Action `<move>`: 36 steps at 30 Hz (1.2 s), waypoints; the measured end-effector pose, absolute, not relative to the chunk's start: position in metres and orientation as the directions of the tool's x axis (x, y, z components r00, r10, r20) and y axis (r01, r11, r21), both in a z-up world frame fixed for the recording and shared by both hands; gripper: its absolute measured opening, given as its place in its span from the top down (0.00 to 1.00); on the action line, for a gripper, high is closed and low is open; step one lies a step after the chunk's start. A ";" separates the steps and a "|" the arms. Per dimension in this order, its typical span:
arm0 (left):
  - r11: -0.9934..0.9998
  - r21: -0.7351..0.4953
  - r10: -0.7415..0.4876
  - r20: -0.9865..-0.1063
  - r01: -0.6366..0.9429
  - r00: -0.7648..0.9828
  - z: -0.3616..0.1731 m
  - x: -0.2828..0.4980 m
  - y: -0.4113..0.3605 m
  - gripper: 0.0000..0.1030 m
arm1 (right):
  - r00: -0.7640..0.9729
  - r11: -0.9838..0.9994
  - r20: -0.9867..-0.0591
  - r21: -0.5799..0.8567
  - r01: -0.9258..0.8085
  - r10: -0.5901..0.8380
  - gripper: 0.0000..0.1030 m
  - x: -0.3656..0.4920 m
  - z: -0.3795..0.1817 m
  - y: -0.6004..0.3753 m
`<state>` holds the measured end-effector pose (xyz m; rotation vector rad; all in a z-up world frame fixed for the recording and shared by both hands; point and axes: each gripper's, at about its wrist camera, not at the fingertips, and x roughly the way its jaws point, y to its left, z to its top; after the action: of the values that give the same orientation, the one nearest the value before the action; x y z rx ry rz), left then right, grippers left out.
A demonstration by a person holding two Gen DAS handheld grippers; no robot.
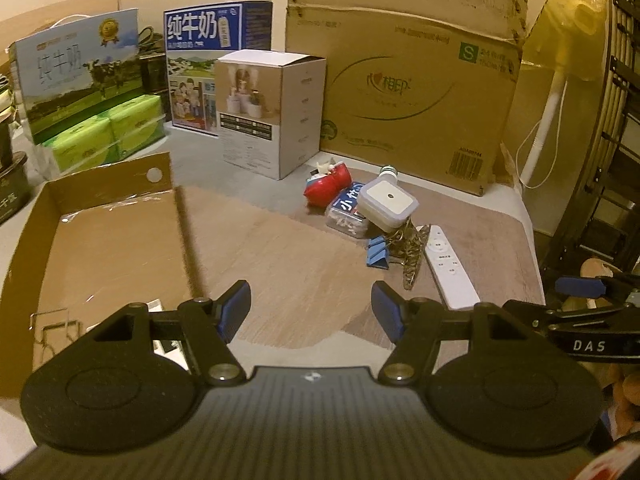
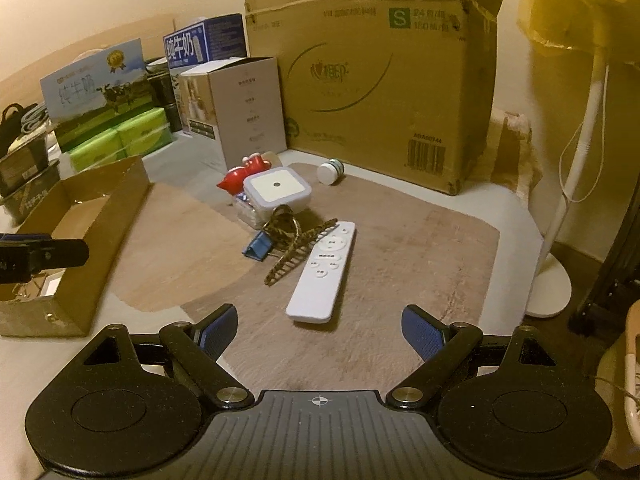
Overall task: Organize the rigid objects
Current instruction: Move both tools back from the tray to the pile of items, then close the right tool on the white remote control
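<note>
A small pile lies on the brown mat [image 2: 400,248]: a white remote [image 2: 322,272], a leopard-print hair clip [image 2: 298,246], a blue binder clip [image 2: 256,249], a white square night light [image 2: 277,191], a red figurine [image 2: 240,176], a clear box with a blue label [image 1: 346,214] and a white bulb [image 2: 330,171]. My right gripper [image 2: 320,332] is open just short of the remote's near end, holding nothing. My left gripper [image 1: 311,312] is open and empty, between the pile and the low cardboard tray [image 1: 176,216]. A few small items rest in the tray's near corner.
A large cardboard carton [image 2: 376,92] stands behind the mat. A white product box [image 1: 276,120], milk cartons [image 1: 212,52] and green tissue packs [image 1: 112,132] line the back left. A white fan stand [image 2: 560,240] rises at the right, and dark shelving [image 1: 620,160] lies past it.
</note>
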<state>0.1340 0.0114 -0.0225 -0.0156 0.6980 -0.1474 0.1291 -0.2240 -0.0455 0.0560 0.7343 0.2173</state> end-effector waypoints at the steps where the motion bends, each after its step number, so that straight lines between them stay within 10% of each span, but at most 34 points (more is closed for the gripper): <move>1: 0.989 -0.063 -0.142 -0.640 0.133 0.755 -0.024 0.137 0.010 0.38 | 0.721 0.976 -0.658 0.126 -0.178 0.216 0.13 0.132 -0.047 -0.224; 36: 0.979 -0.101 -0.199 -0.683 0.179 0.703 -0.076 0.213 -0.017 0.38 | 0.653 0.961 -0.723 0.059 -0.269 0.226 0.58 0.235 -0.118 -0.204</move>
<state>0.2125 -0.0174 -0.0764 -0.0277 0.7625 -0.2107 0.2354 -0.2035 -0.1184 -0.0553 0.8122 0.2809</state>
